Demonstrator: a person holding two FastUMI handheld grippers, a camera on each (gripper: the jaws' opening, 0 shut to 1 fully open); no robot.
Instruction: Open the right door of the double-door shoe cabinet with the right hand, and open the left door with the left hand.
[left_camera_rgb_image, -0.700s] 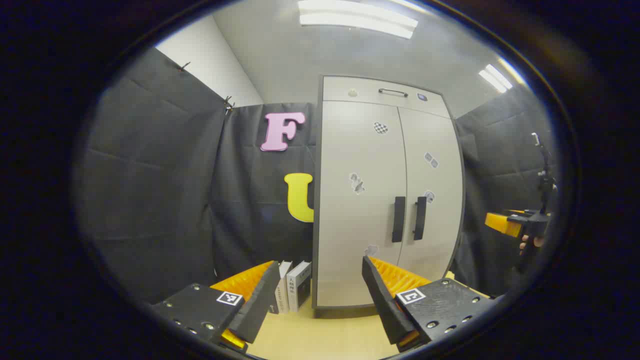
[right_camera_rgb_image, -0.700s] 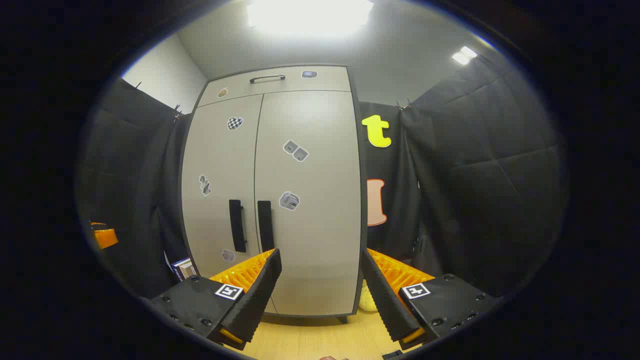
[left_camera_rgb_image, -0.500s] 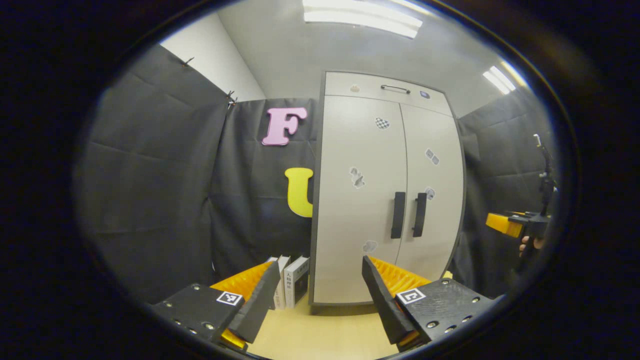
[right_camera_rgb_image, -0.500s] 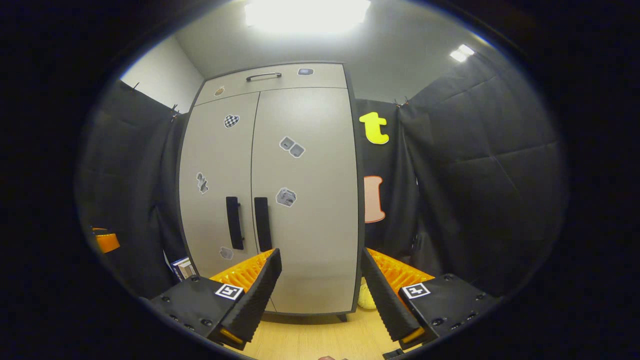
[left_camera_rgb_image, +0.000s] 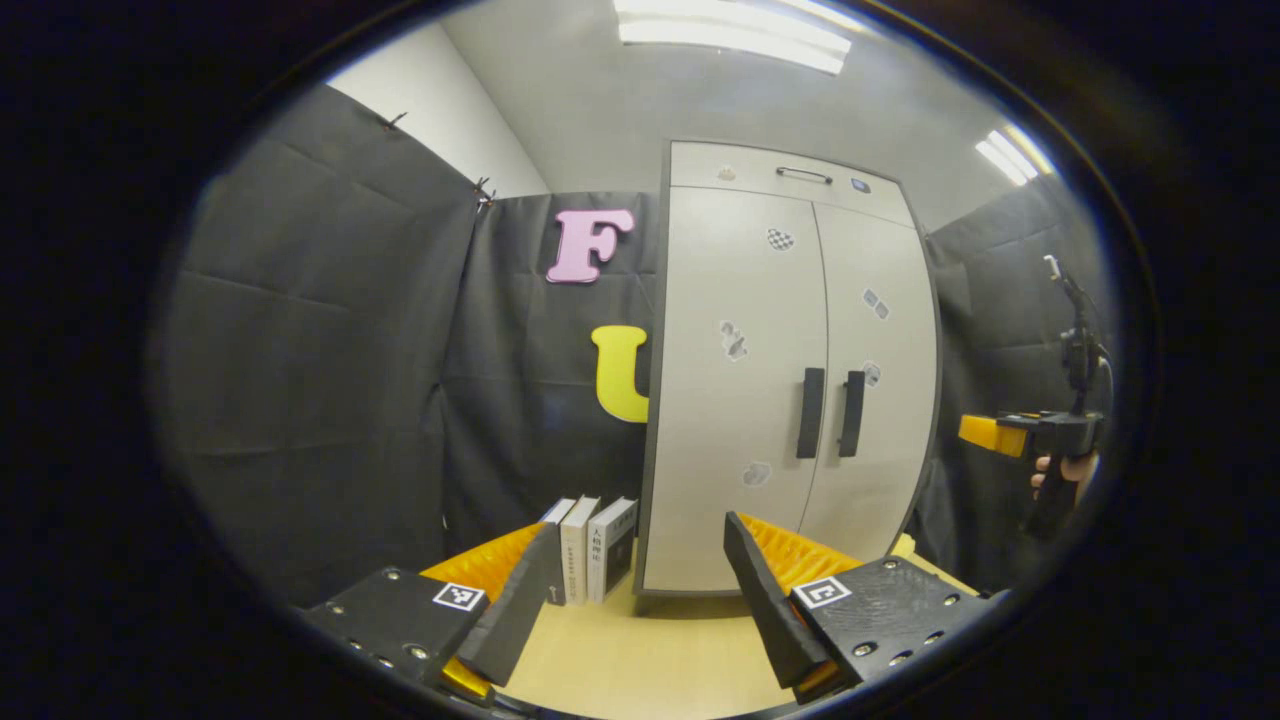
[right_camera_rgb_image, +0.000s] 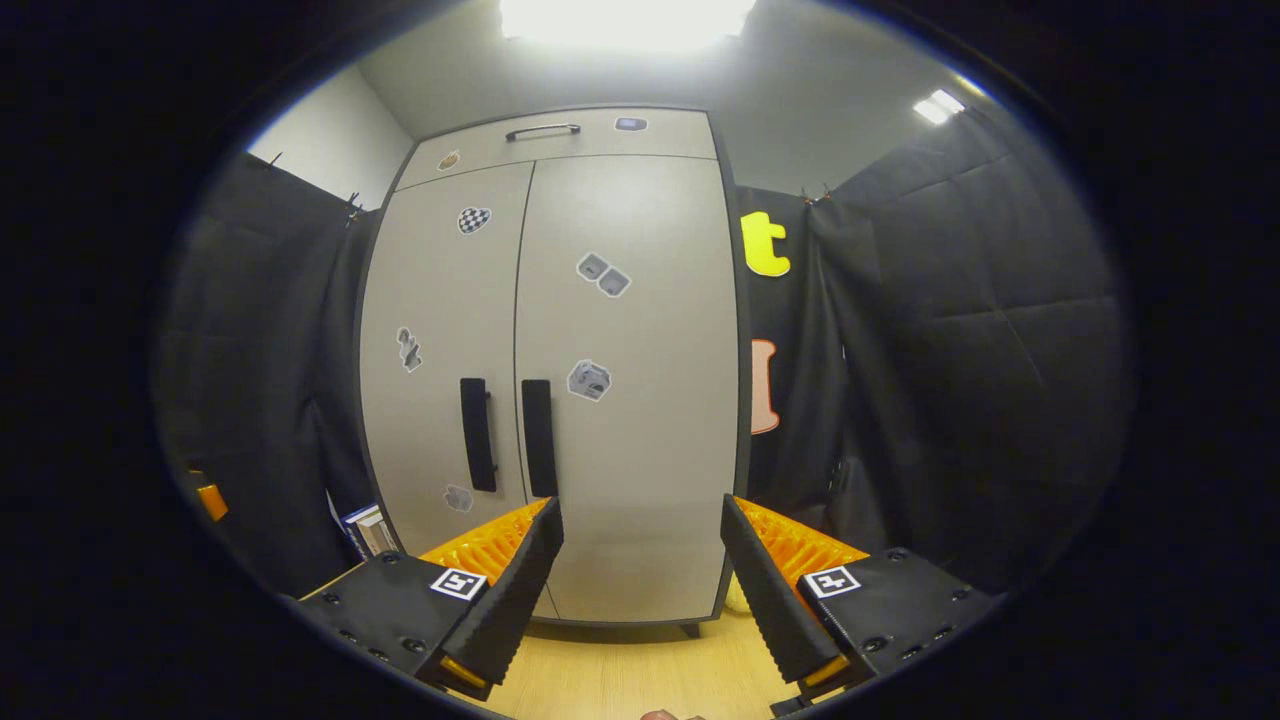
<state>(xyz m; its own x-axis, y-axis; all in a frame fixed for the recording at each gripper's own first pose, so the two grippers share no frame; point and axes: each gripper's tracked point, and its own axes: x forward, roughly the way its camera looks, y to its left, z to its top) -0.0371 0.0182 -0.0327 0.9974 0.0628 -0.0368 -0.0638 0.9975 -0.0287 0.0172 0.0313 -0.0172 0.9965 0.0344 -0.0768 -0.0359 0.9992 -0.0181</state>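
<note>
In the left gripper view, the left hand-held gripper (left_camera_rgb_image: 640, 590) is spread wide with nothing between its fingers, held well back from the shoe cabinet (left_camera_rgb_image: 740, 300). The cabinet stands ahead and a little to the right on the wooden floor (left_camera_rgb_image: 640, 660), both doors shut. The left door handle (left_camera_rgb_image: 811, 412) and right door handle (left_camera_rgb_image: 852, 413) sit side by side, above and right of the gripper's fingers. Books (left_camera_rgb_image: 590, 548) stand just left of the cabinet's foot. At the far right a hand (left_camera_rgb_image: 1058, 478) holds the right hand-held gripper (left_camera_rgb_image: 985, 432), well apart from the cabinet.

In the right gripper view, that gripper's own fingers gape with nothing held, and the cabinet fills the middle ahead. Its two handles are above the left finger, untouched.
</note>
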